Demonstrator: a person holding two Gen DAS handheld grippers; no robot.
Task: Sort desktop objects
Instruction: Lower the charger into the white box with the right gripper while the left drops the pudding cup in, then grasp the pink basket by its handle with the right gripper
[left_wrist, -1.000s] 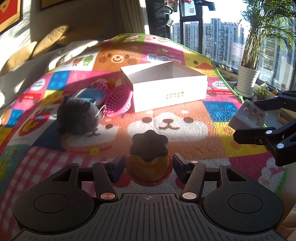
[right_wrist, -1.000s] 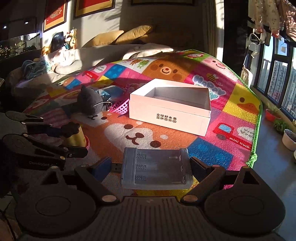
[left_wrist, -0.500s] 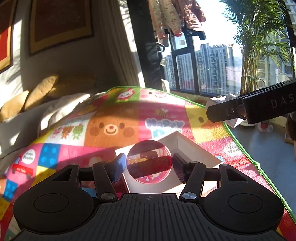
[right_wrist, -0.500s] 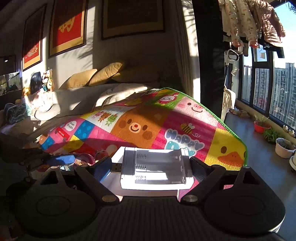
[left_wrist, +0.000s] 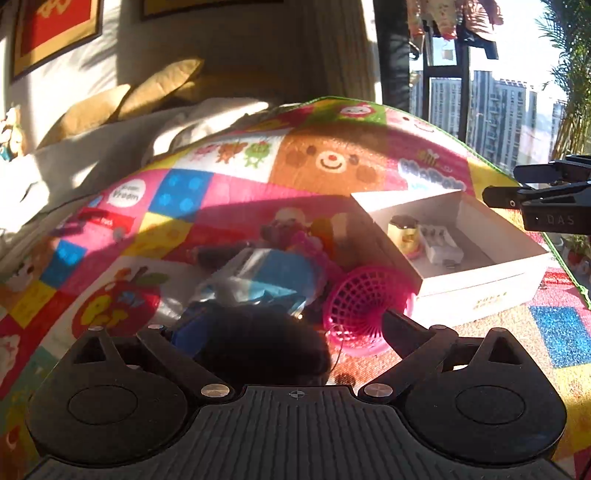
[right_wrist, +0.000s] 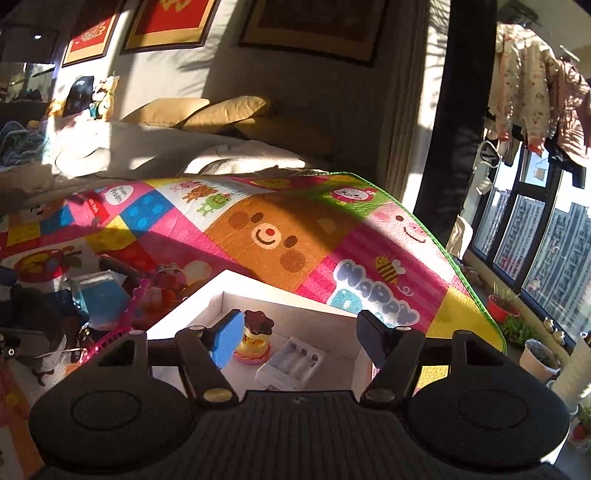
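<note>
Just changed: the pudding toy (right_wrist: 254, 338) and the battery case (right_wrist: 291, 363), carried in the two grippers a second ago, now lie side by side inside the white box (right_wrist: 364, 360).
Meaning: two things are sorted; the rest waits on the play mat (left_wrist: 325, 162).
Left gripper (left_wrist: 284, 328): its fingers are opening wide and nothing is between them; it hangs over the dark plush toy (left_wrist: 258, 345).
Right gripper (right_wrist: 301, 332): it is above the box, its fingers are closing, empty.
Left to sort: plush toy, pink basket (left_wrist: 364, 308), blue packet (left_wrist: 273, 273), all close together just left of the box.
Edges: the basket lies against the box wall, so there is little room on that side.
Open room: the mat in front of the box is free.
</note>
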